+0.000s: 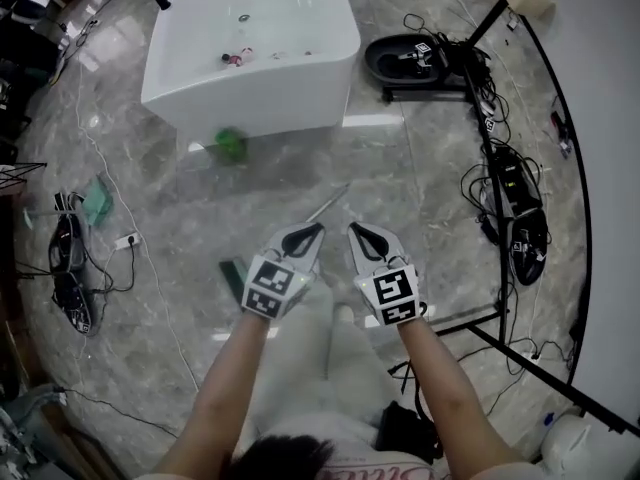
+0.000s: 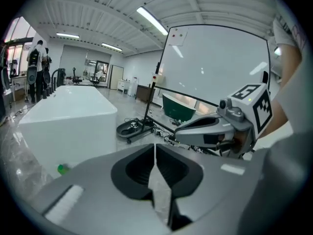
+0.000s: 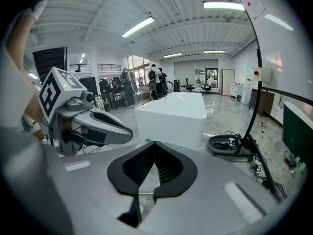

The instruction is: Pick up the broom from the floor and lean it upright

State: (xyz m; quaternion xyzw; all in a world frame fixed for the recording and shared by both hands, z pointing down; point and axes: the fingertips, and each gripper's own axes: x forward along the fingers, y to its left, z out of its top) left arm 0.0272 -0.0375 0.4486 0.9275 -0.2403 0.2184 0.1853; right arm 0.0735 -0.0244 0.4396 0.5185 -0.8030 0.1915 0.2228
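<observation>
In the head view the broom's thin metal handle (image 1: 330, 203) lies on the marble floor, slanting down-left under my left gripper (image 1: 311, 231). A dark green piece (image 1: 233, 272), apparently the broom head, shows just left of that gripper. My right gripper (image 1: 357, 231) hovers beside the left one, a little right of the handle. Both grippers hang above the floor with jaws together and nothing between them. The left gripper view shows its shut jaws (image 2: 155, 146) and the right gripper (image 2: 195, 129) alongside. The right gripper view shows its shut jaws (image 3: 154, 143) and the left gripper (image 3: 115, 126).
A white block-shaped table (image 1: 250, 38) stands ahead, with a green ball (image 1: 230, 145) at its foot. A black wheeled base (image 1: 420, 58) and a tangle of cables (image 1: 515, 208) lie along a black frame at the right. More cables and a power strip (image 1: 70, 258) sit left.
</observation>
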